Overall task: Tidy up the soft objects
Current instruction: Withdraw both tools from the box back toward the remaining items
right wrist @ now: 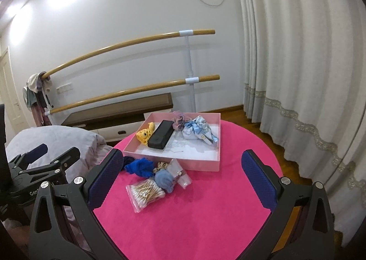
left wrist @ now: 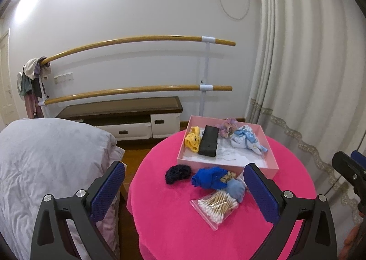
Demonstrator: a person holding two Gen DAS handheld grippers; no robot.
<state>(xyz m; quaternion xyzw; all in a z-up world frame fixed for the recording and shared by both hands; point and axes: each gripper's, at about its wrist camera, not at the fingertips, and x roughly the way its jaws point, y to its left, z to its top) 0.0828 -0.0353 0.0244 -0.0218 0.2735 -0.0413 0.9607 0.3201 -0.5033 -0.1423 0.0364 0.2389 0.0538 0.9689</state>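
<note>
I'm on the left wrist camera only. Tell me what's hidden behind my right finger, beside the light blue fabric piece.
Observer: Small clear plastic bags lie there, touching the light blue fabric piece, just in front of the pink box.
Operator: Report the right gripper; I only see its edge.
Observer: The right gripper is open with nothing between its fingers, above the pink table.
Operator: Describe my left gripper from outside.
Observer: The left gripper is open, showing left of the table with the grey bedding behind it.
</note>
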